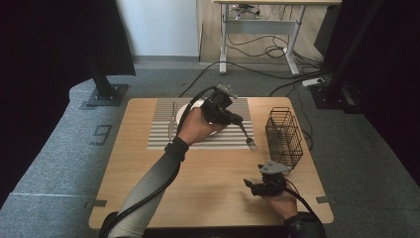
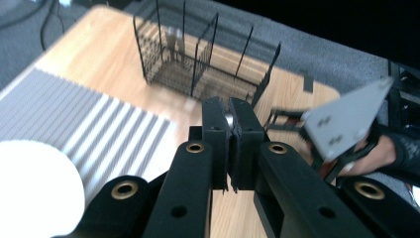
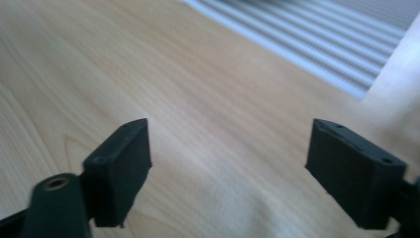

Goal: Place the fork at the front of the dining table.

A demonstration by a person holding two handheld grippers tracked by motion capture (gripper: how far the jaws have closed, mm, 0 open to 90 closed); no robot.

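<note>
Grey carpet is surrounding a wooden table that is carrying a striped mat, a white plate and a black wire basket. A knife is lying on the mat beside the plate. The left gripper is hanging above the mat, its jaws pinching a fork by the handle, tines pointing down toward the mat's right edge, near the basket. The right gripper is hovering low over bare wood near the front right corner, jaws spread wide and gripping nothing.
</note>
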